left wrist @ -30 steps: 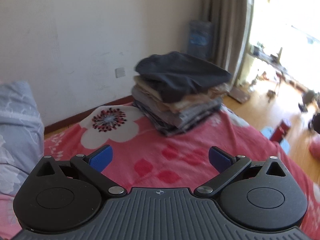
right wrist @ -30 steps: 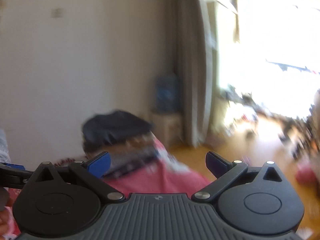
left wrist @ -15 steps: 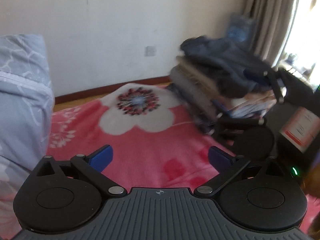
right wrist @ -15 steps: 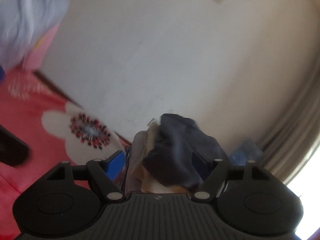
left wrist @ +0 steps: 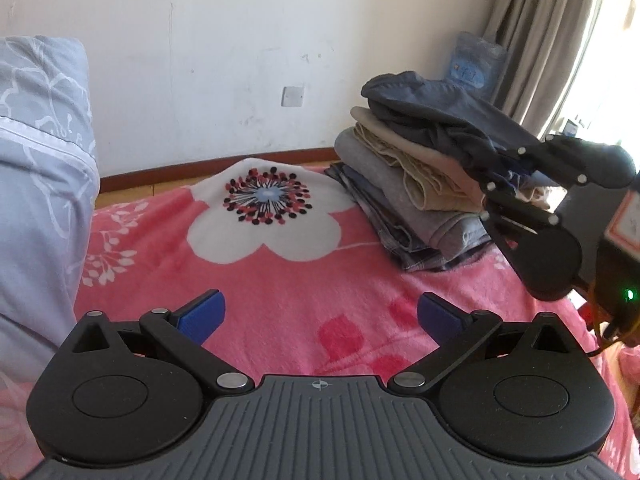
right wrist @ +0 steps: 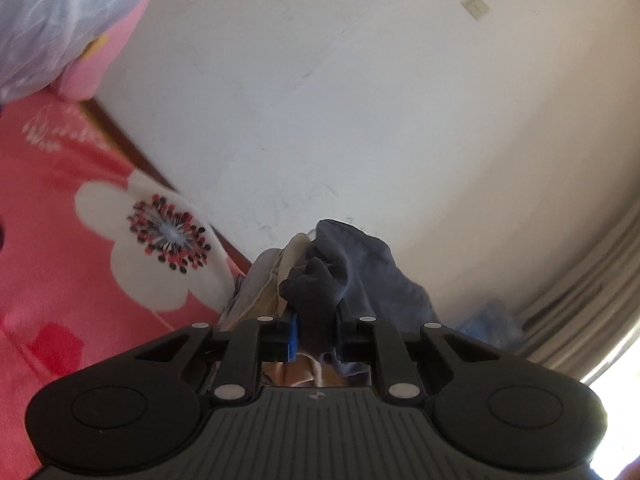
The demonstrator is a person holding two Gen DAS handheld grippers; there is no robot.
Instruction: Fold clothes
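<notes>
A stack of clothes [left wrist: 404, 184] sits on the pink floral blanket [left wrist: 280, 280] at the back right, with a dark blue-grey garment [left wrist: 432, 116] on top. My right gripper [right wrist: 316, 336] is shut on a fold of that dark garment [right wrist: 320, 292]; it shows from the side in the left wrist view [left wrist: 508, 176] at the stack's right edge. My left gripper [left wrist: 318, 312] is open and empty, low over the blanket in front of the stack.
A light blue quilt [left wrist: 40, 184] is piled at the left. A white wall [left wrist: 240, 40] with a brown skirting runs behind the bed. A water bottle [left wrist: 476, 66] and grey curtain [left wrist: 540, 40] stand at the back right.
My right gripper has moved onto the stack and shut on the top dark garment. My left gripper has turned left, staying open.
</notes>
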